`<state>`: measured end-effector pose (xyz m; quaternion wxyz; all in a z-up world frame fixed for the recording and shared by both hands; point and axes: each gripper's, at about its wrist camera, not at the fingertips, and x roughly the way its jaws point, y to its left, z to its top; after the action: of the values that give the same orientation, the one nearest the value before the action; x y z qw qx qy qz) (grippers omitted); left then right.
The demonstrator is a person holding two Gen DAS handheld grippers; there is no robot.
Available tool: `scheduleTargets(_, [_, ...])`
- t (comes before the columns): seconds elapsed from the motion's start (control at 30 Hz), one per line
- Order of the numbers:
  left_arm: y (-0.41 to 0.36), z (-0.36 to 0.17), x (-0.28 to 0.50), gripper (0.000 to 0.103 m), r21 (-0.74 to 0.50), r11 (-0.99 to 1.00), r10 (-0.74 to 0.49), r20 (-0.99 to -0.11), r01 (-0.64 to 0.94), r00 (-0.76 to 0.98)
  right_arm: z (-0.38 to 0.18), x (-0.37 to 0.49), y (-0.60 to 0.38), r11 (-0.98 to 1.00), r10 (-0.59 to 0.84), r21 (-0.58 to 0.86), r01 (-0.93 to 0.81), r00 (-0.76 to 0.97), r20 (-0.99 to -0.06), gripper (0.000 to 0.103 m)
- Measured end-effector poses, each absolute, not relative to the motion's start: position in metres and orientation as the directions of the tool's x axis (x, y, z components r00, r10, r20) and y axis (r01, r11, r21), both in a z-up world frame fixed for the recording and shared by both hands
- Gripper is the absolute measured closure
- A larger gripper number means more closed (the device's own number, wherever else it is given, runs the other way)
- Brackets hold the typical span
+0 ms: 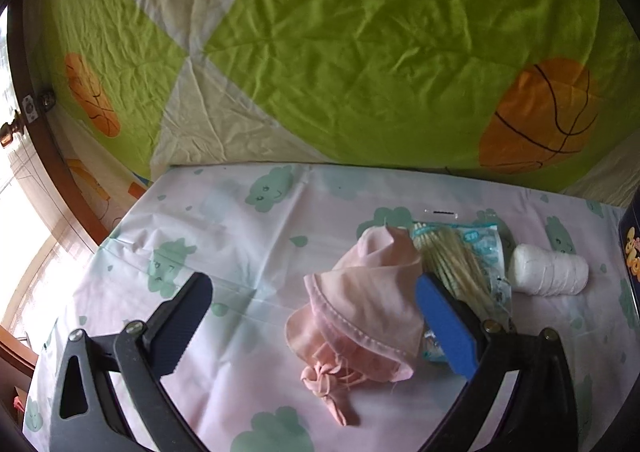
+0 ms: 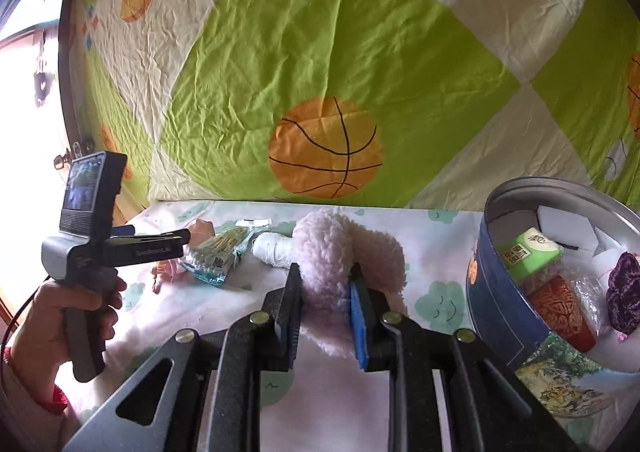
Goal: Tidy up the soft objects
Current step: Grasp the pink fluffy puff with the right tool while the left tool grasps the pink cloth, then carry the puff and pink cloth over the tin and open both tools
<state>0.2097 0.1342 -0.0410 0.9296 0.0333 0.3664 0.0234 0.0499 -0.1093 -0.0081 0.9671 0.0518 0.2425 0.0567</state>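
We're clamping the right gripper [image 2: 325, 292] on the fluffy plush [image 2: 340, 252] at centre frame, the tin [image 2: 500, 292] waiting lower right, while the left gripper [image 1: 312, 292], fingers apart, is nearing the pink cloth [image 1: 360, 312].

We are squeezing the right gripper [image 2: 324, 292] on a fluffy pale-pink plush [image 2: 340, 252], its pads pressing into the pile from both sides above the cloud-print sheet [image 2: 436, 304]. To our right a round blue tin [image 2: 496, 316] is sitting open, holding a green carton [image 2: 532, 252] and a purple knitted piece [image 2: 624, 292]. On the left, a hand [image 2: 60, 316] is holding the left gripper [image 2: 188, 238] near a packet of sticks [image 2: 218, 256] and a white roll [image 2: 274, 252].
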Motion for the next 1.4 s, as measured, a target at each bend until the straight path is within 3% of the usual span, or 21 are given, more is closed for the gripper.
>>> scheduleTargets(0.17, [0.131, -0.056, 0.227, 0.012, 0.064, 0.998, 0.042, -0.759, 0.010, 0.650, -0.015, 0.056, -0.108, 0.987, 0.144, 0.135, -0.088, 0.861, -0.488, 0.080])
scheduleTargets(0.27, [0.138, -0.061, 0.230, 0.046, 0.004, 1.000, -0.004, -0.784, 0.012, 0.620, -0.015, 0.059, -0.106, 0.987, 0.149, 0.132, -0.096, 0.858, -0.492, 0.080])
scheduleTargets(0.33, [0.142, -0.061, 0.229, 0.058, -0.051, 0.998, -0.061, -0.779, 0.034, 0.624, -0.014, 0.058, -0.106, 0.987, 0.150, 0.128, -0.099, 0.859, -0.490, 0.080])
scheduleTargets(0.37, [0.143, -0.060, 0.228, 0.073, -0.054, 0.998, -0.063, -0.777, 0.033, 0.626, -0.015, 0.059, -0.105, 0.987, 0.149, 0.126, -0.099, 0.860, -0.489, 0.080])
scheduleTargets(0.4, [0.142, -0.059, 0.226, 0.095, -0.064, 0.997, -0.079, -0.774, 0.046, 0.628, -0.014, 0.058, -0.105, 0.987, 0.148, 0.124, -0.099, 0.860, -0.488, 0.080])
scheduleTargets(0.47, [0.142, -0.058, 0.223, 0.096, -0.094, 0.993, -0.122, -0.765, 0.078, 0.633, -0.014, 0.057, -0.107, 0.987, 0.147, 0.123, -0.099, 0.863, -0.483, 0.080])
scheduleTargets(0.6, [0.147, -0.040, 0.204, 0.096, -0.077, 0.997, -0.065, -0.686, 0.016, 0.724, -0.011, 0.051, -0.108, 0.987, 0.146, 0.123, -0.100, 0.879, -0.454, 0.080])
scheduleTargets(0.77, [0.152, -0.021, 0.167, 0.096, -0.243, 0.970, -0.134, -0.575, -0.011, 0.807, -0.001, 0.036, -0.111, 0.988, 0.135, 0.124, -0.097, 0.928, -0.348, 0.080])
scheduleTargets(0.9, [0.117, 0.003, 0.137, 0.096, -0.200, 0.979, -0.142, -0.478, 0.050, 0.867, 0.006, 0.027, -0.113, 0.993, 0.103, 0.092, -0.080, 0.953, -0.284, 0.080])
scheduleTargets(1.1, [0.064, 0.023, 0.097, 0.096, -0.185, 0.955, -0.284, -0.361, 0.230, 0.888, 0.012, 0.013, -0.116, 0.999, 0.040, 0.042, -0.031, 0.969, -0.246, 0.080])
scheduleTargets(1.27, [0.033, 0.028, 0.073, 0.096, -0.108, 0.946, -0.323, -0.313, 0.305, 0.893, 0.018, -0.007, -0.130, 1.000, -0.023, 0.002, 0.024, 0.976, -0.214, 0.080])
scheduleTargets(1.4, [0.022, 0.027, 0.063, 0.096, -0.126, 0.937, -0.348, -0.319, 0.324, 0.882, 0.016, -0.017, -0.143, 0.999, -0.049, -0.011, 0.048, 0.970, -0.237, 0.080])
